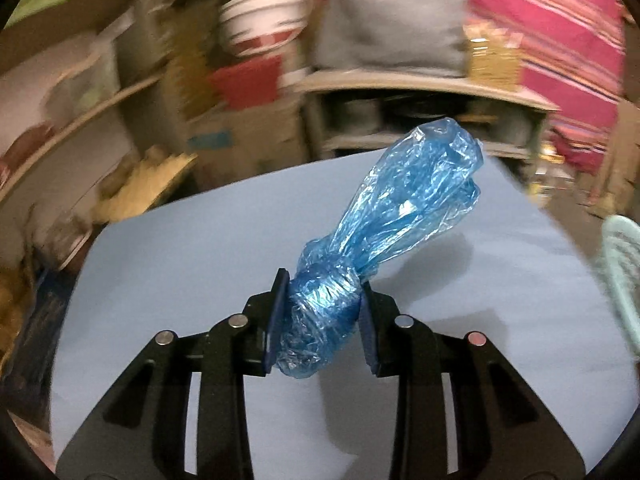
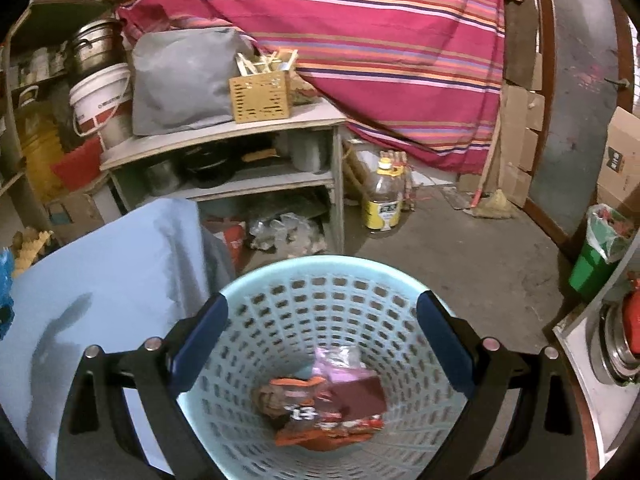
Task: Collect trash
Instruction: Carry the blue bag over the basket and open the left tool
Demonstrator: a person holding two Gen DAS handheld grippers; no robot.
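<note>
A crumpled blue plastic bag (image 1: 416, 188) sticks up from my left gripper (image 1: 324, 280), which is shut on the bag's bunched lower end above the light blue table cover (image 1: 180, 260). A sliver of that bag (image 2: 5, 276) shows at the left edge of the right wrist view. My right gripper (image 2: 323, 298) hangs over a pale green mesh basket (image 2: 320, 262), its jaws wide apart and nothing pressed between the pads. In the basket's bottom lie snack wrappers (image 2: 320, 408), orange, maroon and pink. The basket's edge (image 1: 620, 272) also shows at the right of the left wrist view.
Beyond the table (image 2: 100, 260) stands a wooden shelf unit (image 2: 224, 136) with pots, a grey bag and a slotted box. An oil bottle (image 2: 384, 196) stands on the concrete floor. A green bin (image 2: 592, 264) is at the right, with striped cloth (image 2: 360, 40) behind.
</note>
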